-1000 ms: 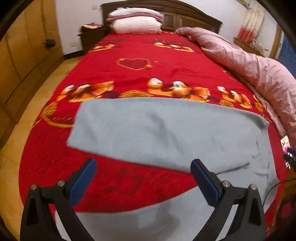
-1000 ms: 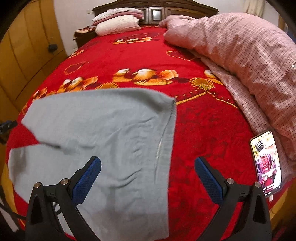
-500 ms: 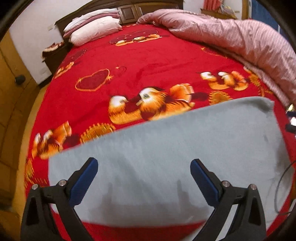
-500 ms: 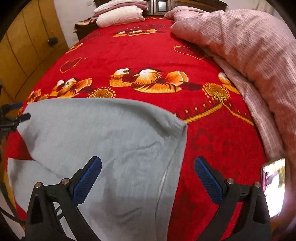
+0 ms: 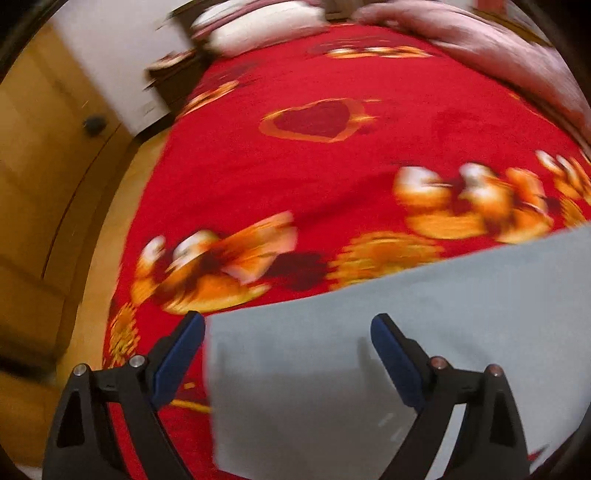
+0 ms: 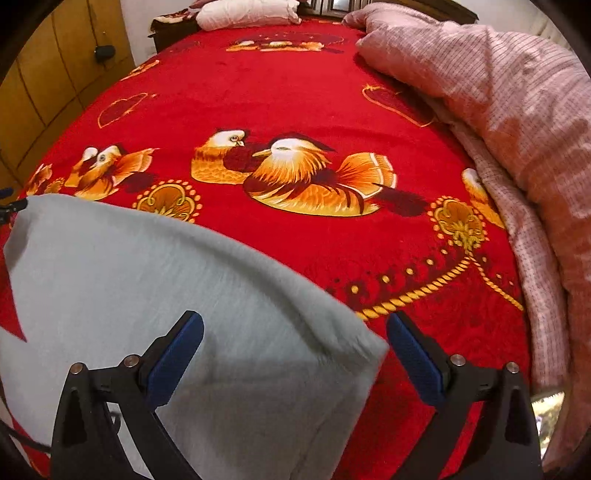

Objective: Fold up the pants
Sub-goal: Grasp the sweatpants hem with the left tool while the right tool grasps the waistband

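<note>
The grey pants [image 6: 155,280] lie flat on the red bedspread [image 6: 295,92]. The left gripper [image 5: 288,347] and the right gripper [image 6: 295,343] each hover over a corner, jaws spread wide, gripping nothing.

Left wrist view smearing throughout: pillows [image 5: 258,26] and duck print [image 5: 214,266] losing detail. Grey pants [image 5: 406,350] running off bottom and right edges there. Right wrist view: pants [image 6: 166,295] running off left and bottom edges, covering bedspread [image 6: 295,92] beneath. Phone [image 6: 550,402] cut by lower right rim, screen unreadable. Pink quilt [image 6: 517,92] running off right edge.
</note>
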Action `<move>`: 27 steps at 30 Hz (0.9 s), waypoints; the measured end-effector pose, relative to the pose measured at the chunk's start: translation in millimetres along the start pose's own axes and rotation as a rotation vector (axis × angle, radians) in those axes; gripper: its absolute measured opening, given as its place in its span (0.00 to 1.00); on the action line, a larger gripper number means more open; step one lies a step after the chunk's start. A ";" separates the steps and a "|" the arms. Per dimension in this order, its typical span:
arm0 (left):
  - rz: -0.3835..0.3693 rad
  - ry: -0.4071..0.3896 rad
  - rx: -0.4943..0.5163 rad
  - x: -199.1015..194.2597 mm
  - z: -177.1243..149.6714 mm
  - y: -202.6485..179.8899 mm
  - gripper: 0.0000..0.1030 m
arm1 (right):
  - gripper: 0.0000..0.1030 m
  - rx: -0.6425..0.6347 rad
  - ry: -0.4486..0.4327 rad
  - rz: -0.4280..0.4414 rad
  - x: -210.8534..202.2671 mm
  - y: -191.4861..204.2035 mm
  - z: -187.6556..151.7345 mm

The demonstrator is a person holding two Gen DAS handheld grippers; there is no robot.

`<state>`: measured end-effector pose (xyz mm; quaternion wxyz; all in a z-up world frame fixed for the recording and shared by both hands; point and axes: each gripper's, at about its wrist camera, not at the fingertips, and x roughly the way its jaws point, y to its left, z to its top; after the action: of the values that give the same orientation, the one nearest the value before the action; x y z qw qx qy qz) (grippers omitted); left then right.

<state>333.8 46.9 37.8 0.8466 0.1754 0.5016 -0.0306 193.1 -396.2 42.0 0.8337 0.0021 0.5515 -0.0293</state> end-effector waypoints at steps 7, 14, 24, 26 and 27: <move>-0.025 0.083 -0.247 40.1 -20.0 57.5 0.91 | 0.87 0.020 0.066 0.024 36.0 -4.4 6.2; -0.146 0.020 -0.317 38.8 -21.4 55.8 0.48 | 0.86 0.033 0.047 0.042 41.8 -8.6 3.0; -0.214 -0.069 -0.372 -4.1 -27.7 48.9 0.06 | 0.23 -0.015 -0.028 0.080 5.6 -0.4 -3.8; -0.217 -0.096 -0.372 -19.5 -35.7 51.6 0.06 | 0.23 -0.029 -0.054 0.088 -8.5 3.6 -6.2; -0.219 -0.111 -0.365 -27.7 -39.8 51.5 0.06 | 0.23 -0.031 -0.066 0.097 -15.9 5.5 -7.9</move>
<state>298.4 104.7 58.0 0.8823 -0.0385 0.4674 -0.0407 179.9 -389.7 53.5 0.8518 0.0149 0.5233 0.0194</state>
